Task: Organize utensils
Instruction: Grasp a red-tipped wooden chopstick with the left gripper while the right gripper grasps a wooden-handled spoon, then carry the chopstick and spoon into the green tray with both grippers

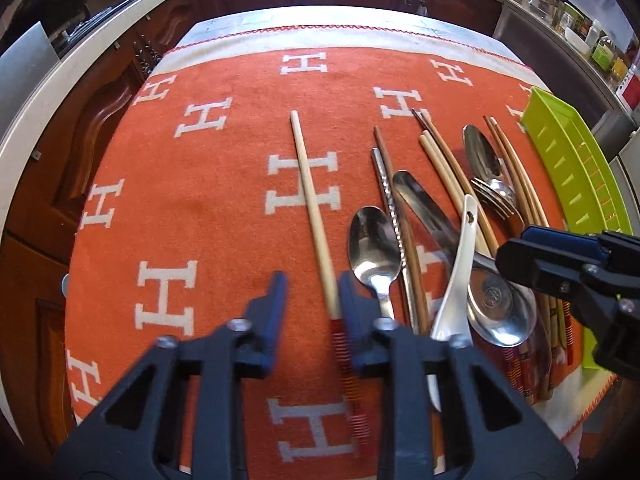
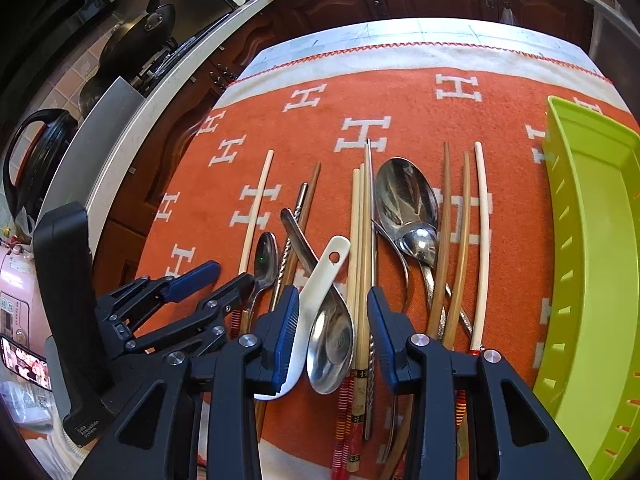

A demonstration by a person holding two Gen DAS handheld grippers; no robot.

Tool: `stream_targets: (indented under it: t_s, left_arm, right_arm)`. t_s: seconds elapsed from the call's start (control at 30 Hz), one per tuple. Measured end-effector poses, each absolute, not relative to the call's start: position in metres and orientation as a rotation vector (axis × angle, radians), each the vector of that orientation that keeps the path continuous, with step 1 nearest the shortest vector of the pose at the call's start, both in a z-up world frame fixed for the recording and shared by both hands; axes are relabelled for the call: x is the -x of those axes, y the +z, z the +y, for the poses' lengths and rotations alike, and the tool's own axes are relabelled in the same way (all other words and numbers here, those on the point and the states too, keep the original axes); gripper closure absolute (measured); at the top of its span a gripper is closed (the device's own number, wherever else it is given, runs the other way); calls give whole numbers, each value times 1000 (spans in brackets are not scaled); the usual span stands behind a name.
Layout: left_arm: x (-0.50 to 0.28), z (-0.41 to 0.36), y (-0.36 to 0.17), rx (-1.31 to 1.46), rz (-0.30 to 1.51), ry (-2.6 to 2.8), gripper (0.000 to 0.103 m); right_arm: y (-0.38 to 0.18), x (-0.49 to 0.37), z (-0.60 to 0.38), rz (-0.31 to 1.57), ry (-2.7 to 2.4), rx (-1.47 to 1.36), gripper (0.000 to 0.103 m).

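Several chopsticks and spoons lie in a pile on an orange cloth. A lone pale chopstick with a red-striped end lies left of the pile; it also shows in the right wrist view. My left gripper is open, low over the cloth, its right finger next to this chopstick's lower part. My right gripper is open over the pile, with a white ceramic spoon, a steel spoon and bamboo chopsticks between its fingers. It also shows in the left wrist view.
A lime-green slotted tray stands on the cloth at the right edge; it also shows in the left wrist view. Dark wooden cabinets and a counter with pans surround the table. A large steel spoon lies among further chopsticks.
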State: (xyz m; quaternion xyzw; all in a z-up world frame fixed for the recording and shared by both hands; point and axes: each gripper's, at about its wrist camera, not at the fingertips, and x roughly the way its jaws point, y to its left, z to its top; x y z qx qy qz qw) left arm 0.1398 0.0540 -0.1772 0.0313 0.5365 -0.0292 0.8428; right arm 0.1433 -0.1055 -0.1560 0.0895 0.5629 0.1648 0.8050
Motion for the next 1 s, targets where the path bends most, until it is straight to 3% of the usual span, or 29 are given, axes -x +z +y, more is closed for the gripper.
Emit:
stream_targets:
  t_s: [0.03, 0.47, 1.0]
  left_arm:
    - [-140, 56, -177, -64, 1133, -54, 98]
    - [-112, 118, -161, 105, 1118, 11, 100]
    - [-103, 140, -141, 183, 1065, -65, 99]
  right_arm:
    - [-154, -141, -105, 1201, 355, -189, 67]
    - [-141, -113, -57, 1180, 491, -111, 67]
    - [-169, -113, 5, 1234, 395, 82, 81]
